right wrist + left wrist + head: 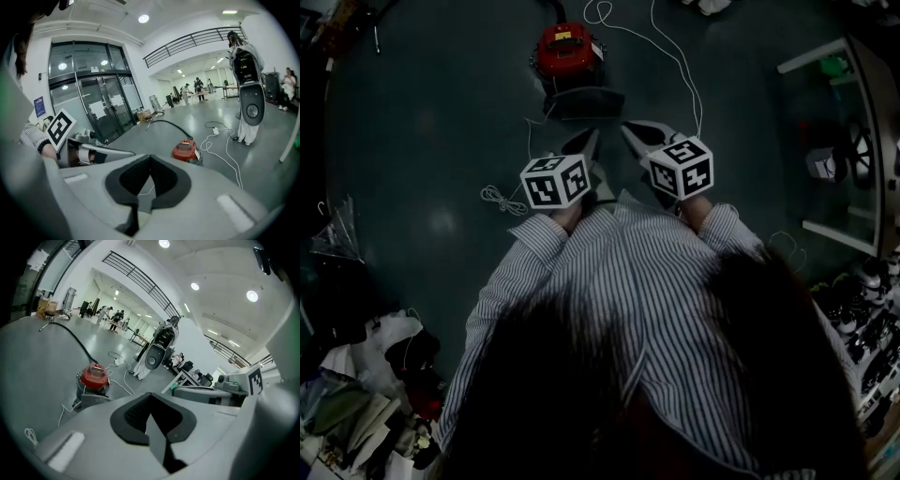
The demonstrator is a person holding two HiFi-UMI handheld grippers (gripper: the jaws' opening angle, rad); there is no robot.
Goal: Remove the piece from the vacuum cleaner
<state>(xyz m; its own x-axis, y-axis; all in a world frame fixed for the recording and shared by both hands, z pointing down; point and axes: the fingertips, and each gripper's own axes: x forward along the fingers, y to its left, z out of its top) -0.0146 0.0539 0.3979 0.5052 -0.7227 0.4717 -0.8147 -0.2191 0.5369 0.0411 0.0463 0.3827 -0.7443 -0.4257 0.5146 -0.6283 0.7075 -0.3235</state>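
The vacuum cleaner (567, 49) stands on the dark floor ahead of me, with a red lid on a grey drum and a black hose leading away from it. It also shows in the left gripper view as the vacuum cleaner (95, 377) and in the right gripper view as the vacuum cleaner (186, 151), still some way off. My left gripper (584, 145) and right gripper (639, 136) are held side by side in front of my chest, pointing at it. Both are shut with nothing between the jaws. Neither touches the vacuum.
A white cable (675, 56) snakes over the floor past the vacuum, with a small coil (495, 197) near my left. A white humanoid robot (246, 79) stands beyond it. A shelf unit (853, 141) is at the right, and bags and clutter (366, 375) lie lower left.
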